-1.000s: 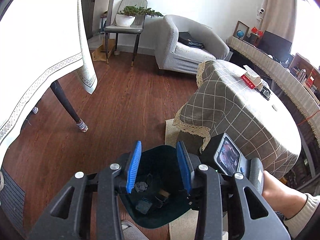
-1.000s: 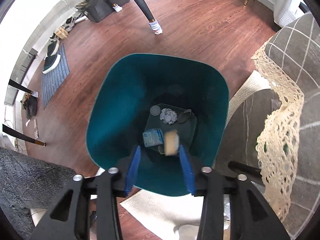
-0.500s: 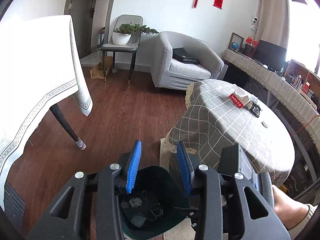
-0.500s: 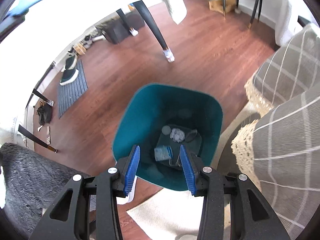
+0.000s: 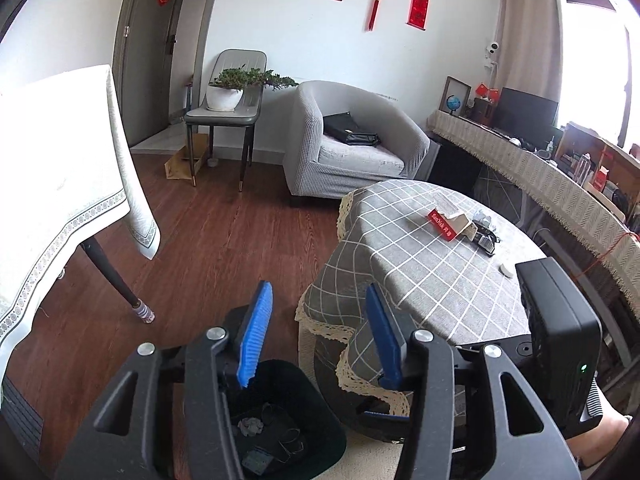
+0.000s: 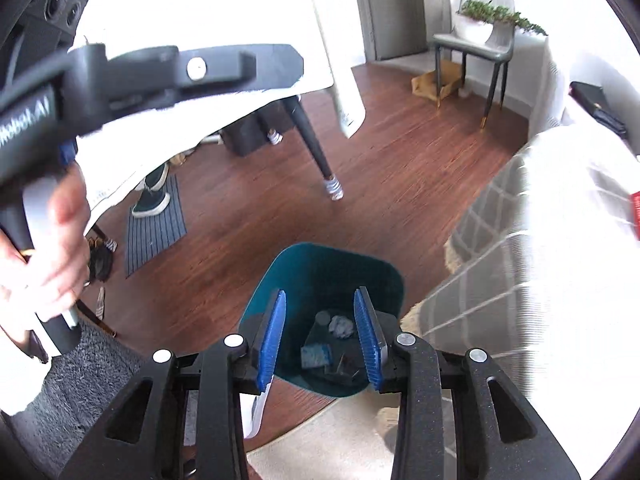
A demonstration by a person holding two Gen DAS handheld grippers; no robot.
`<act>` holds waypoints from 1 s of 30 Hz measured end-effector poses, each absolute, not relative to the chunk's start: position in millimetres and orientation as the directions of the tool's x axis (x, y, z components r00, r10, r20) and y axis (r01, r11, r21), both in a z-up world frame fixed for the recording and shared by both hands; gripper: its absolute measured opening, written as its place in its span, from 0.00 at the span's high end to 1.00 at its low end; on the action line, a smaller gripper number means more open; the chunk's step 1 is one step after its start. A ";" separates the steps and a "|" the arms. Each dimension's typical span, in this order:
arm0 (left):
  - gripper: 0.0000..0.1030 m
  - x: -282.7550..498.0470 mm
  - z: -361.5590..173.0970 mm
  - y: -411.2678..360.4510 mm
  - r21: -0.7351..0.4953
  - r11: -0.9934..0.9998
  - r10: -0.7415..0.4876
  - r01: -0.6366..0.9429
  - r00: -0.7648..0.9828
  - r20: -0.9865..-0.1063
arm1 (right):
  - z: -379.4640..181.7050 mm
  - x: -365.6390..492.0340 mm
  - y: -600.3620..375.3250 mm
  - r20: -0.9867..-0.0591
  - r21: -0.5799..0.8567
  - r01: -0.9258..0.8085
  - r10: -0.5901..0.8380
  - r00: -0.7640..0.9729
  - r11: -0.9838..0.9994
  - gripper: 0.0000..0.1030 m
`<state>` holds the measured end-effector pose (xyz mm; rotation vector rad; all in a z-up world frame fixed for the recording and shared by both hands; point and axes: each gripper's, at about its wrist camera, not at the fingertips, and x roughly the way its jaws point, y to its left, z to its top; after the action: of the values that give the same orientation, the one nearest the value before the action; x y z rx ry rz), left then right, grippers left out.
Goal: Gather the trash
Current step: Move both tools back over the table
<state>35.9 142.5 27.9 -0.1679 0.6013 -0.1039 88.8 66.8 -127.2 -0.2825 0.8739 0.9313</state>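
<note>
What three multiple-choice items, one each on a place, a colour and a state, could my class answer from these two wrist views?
1. Where does the red box lie?
A. on the checked round table
B. in the bin
C. on the armchair

2. What colour is the inside of the bin?
A. white
B. teal
C. red

3. How are the fingers of the right gripper?
A. shut on a box
B. shut on nothing
C. open, holding nothing

Key: 1 A, the left view shows the box on the checked cloth. 2 B, the right view shows teal walls. 3 C, bin contents show through the gap.
</note>
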 end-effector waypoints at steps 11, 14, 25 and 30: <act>0.38 70.6 29.3 92.7 -0.178 0.980 -0.172 0.086 0.817 -0.550 | -107.1 114.7 3.0 -0.721 0.119 -0.733 0.566 0.400 0.670 0.65; 0.35 83.2 29.3 79.9 -0.179 0.979 -0.179 0.094 0.816 -0.550 | -102.8 124.2 -17.0 -0.716 0.103 -0.706 0.545 0.436 0.700 0.65; 0.29 120.2 24.0 35.9 -0.174 0.977 -0.201 0.123 0.806 -0.556 | -95.1 158.3 -82.2 -0.708 0.061 -0.612 0.466 0.530 0.789 0.65; 0.28 138.9 21.2 22.8 -0.209 0.969 -0.227 0.129 0.797 -0.560 | -90.9 165.6 -110.0 -0.704 0.032 -0.580 0.430 0.565 0.814 0.61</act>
<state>138.9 22.8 21.2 -0.1640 0.6209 -0.1916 165.6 -110.0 -90.9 -0.2123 0.7660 0.5994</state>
